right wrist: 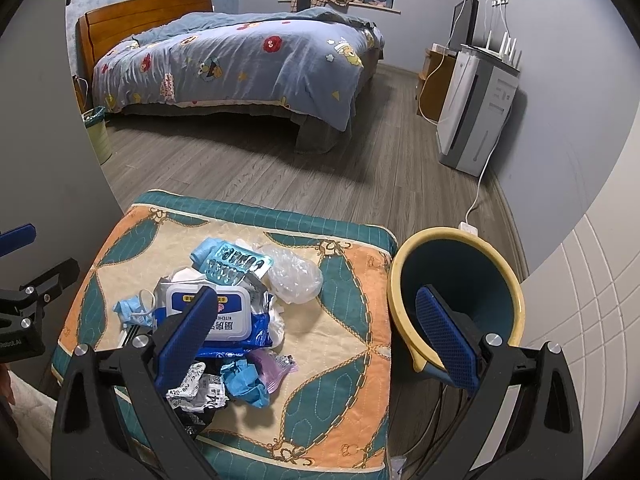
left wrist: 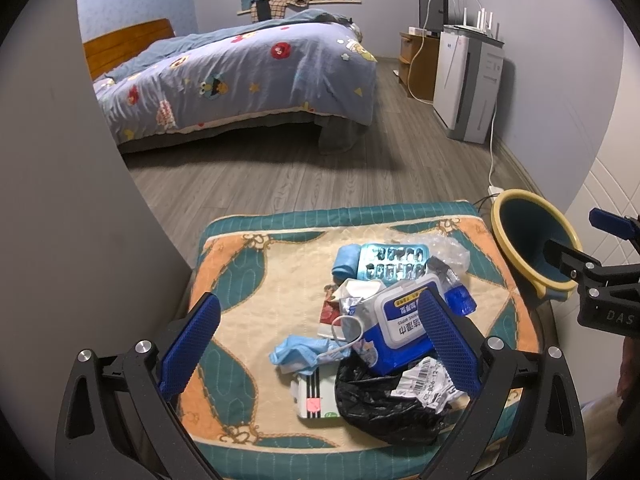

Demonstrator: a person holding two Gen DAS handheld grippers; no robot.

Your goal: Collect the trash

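Note:
A pile of trash lies on a patterned cushion (left wrist: 248, 292): a blue wet-wipes pack (left wrist: 400, 320), an empty pill blister (left wrist: 394, 262), a blue face mask (left wrist: 304, 354), a black plastic bag (left wrist: 384, 404) and crumpled clear plastic (right wrist: 294, 276). The wipes pack (right wrist: 224, 316) and the blister (right wrist: 236, 262) also show in the right wrist view. A yellow-rimmed bin with a teal inside (right wrist: 456, 296) stands right of the cushion (right wrist: 340, 340). My left gripper (left wrist: 320, 344) is open and empty, above the pile. My right gripper (right wrist: 320, 340) is open and empty, between the pile and the bin.
A bed with a blue cartoon quilt (left wrist: 248, 76) stands beyond on the wood floor. A white air purifier (left wrist: 468, 88) and a desk with a monitor (left wrist: 424, 56) line the right wall; a white cable and power strip (right wrist: 468, 228) lie near the bin. A green bin (right wrist: 98, 132) stands left.

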